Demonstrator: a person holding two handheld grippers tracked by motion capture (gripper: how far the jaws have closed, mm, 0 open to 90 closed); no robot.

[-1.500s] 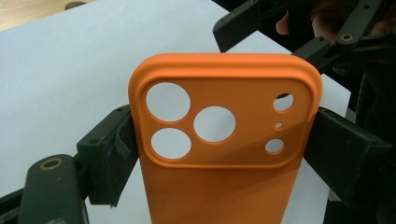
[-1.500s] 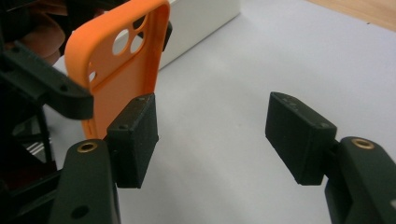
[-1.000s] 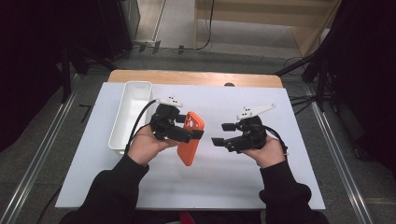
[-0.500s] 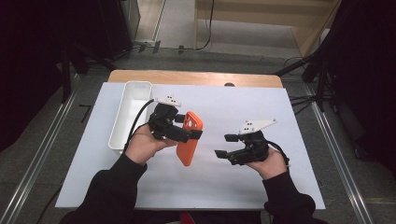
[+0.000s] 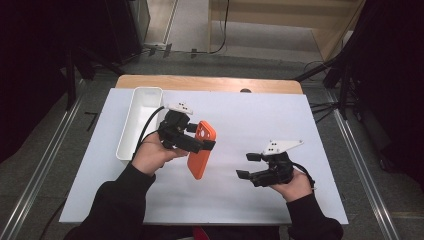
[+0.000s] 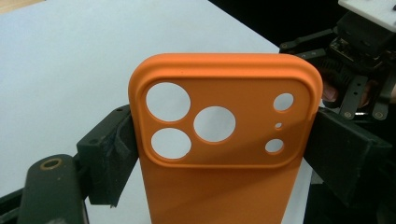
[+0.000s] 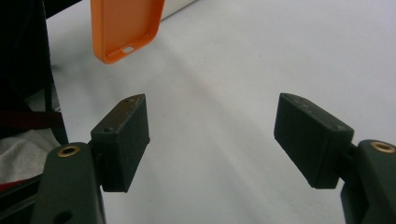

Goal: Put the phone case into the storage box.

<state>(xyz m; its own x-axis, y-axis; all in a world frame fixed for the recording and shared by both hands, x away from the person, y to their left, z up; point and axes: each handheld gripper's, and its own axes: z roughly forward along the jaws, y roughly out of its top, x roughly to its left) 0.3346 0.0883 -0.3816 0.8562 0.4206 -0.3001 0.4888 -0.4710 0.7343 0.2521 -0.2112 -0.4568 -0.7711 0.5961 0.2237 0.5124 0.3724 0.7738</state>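
Observation:
An orange phone case (image 5: 201,149) with camera cut-outs is held over the middle of the white table (image 5: 250,120). My left gripper (image 5: 204,144) is shut on it, one jaw pressing each long side, as the left gripper view shows on the case (image 6: 224,140). My right gripper (image 5: 246,165) stands open to the right of the case, low over the table, with nothing between its fingers. In the right gripper view the gripper (image 7: 212,135) faces bare table, and the bottom end of the case (image 7: 123,28) hangs at the upper left.
A long white tray (image 5: 138,120) lies at the table's left side, just behind my left hand. A wooden strip (image 5: 210,83) runs along the table's far edge. Dark equipment stands beyond both sides.
My right gripper has moved down and toward the near right part of the table, away from the case. My left gripper has kept the case where it was.

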